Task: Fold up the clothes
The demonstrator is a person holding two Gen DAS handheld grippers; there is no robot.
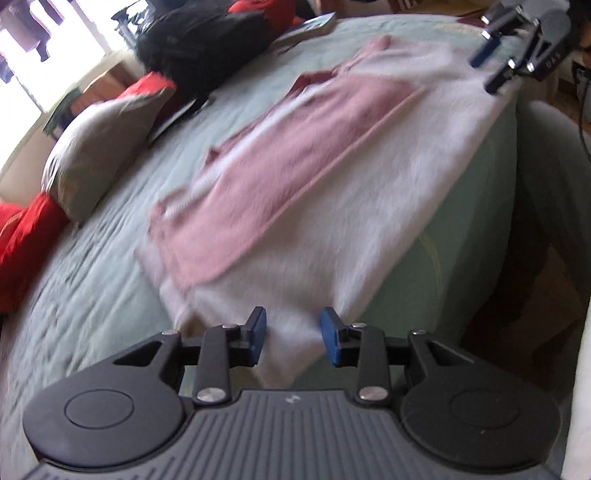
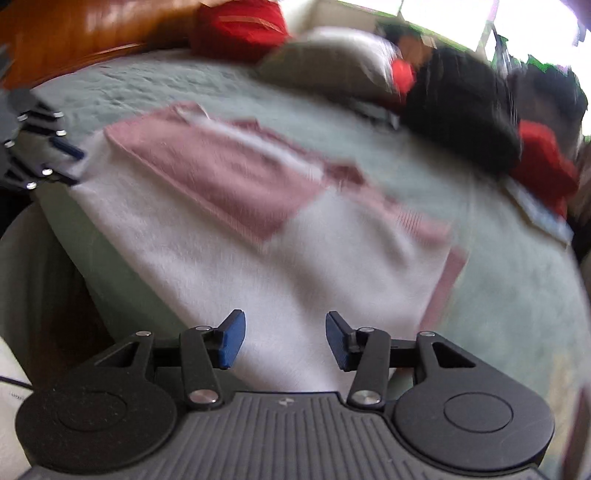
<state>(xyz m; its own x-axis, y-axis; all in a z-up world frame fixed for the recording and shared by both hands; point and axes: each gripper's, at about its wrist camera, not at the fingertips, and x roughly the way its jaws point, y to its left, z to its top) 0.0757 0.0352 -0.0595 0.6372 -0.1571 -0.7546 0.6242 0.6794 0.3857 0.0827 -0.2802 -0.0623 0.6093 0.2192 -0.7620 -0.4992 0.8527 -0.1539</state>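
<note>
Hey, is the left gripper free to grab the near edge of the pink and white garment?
Probably yes: the left gripper is open and empty, the garment edge lies just beyond its fingertips, nothing between.

a home bedroom, shown by a bed point(image 1: 92, 258) spread with a green quilt, pillows point(image 1: 96, 147) heaped at ten o'clock, a bright window point(image 1: 44, 44) seen behind, a wooden headboard point(image 2: 74, 33)

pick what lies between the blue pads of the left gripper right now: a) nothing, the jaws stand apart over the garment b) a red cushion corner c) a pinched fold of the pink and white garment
a: the left gripper has open jaws, with the pink and white garment lying loose on the pale green bedspread beyond them.
</note>
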